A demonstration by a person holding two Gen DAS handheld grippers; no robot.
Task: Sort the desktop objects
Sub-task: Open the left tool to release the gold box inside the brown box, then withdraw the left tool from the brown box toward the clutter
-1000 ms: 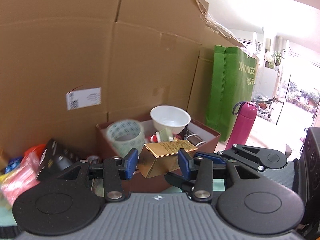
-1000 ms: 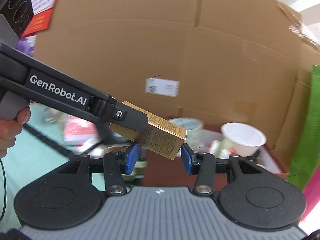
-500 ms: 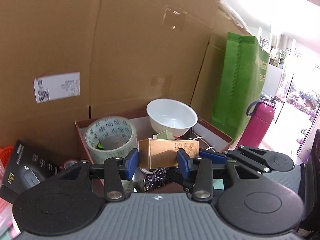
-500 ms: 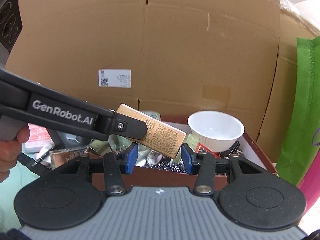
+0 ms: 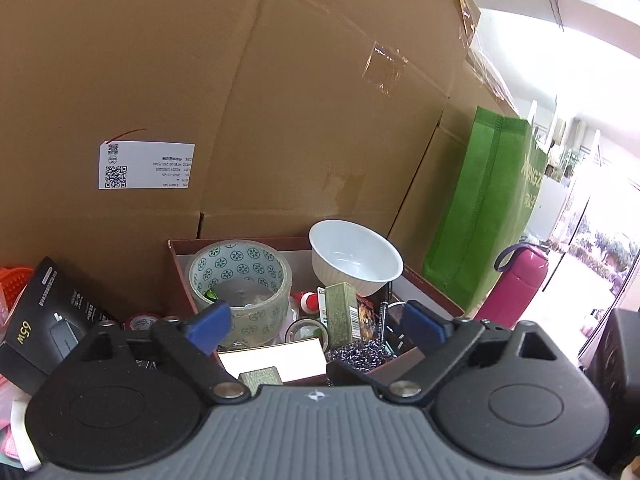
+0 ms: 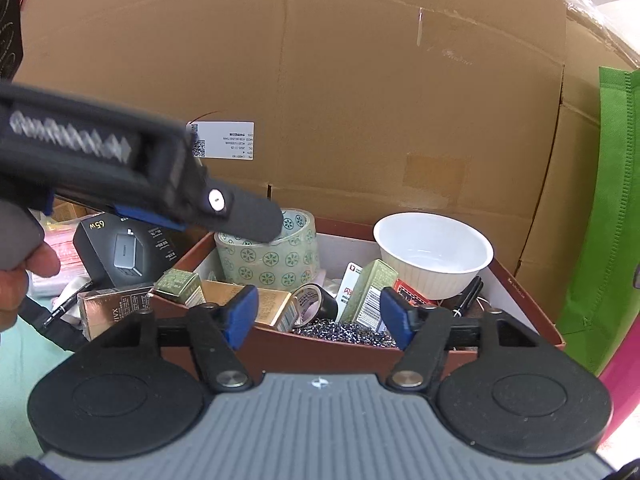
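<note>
The gold box (image 6: 266,306) lies on its side in the front left of the brown storage box (image 6: 320,346), beside a small green carton (image 6: 178,282). In the left wrist view the gold box (image 5: 272,360) shines just below my left gripper (image 5: 316,322), whose jaws are opening wide, with no pad touching it. My right gripper (image 6: 318,316) hovers over the box's front wall with its jaws also opening and nothing gripped. One blurred finger (image 6: 240,212) of the left gripper crosses in from the left above the tape roll (image 6: 268,260).
The storage box also holds a white bowl (image 5: 356,256), a green carton (image 5: 340,312), a steel scrubber (image 6: 344,330) and pens. A black charger box (image 5: 44,320) and a bronze carton (image 6: 112,312) lie to its left. Cardboard boxes (image 5: 280,120) wall the back; a green bag (image 5: 488,216) and pink bottle (image 5: 516,284) stand right.
Both grippers carried the gold box over the storage box, then opened and let it go. It now lies inside the box at the front left.
</note>
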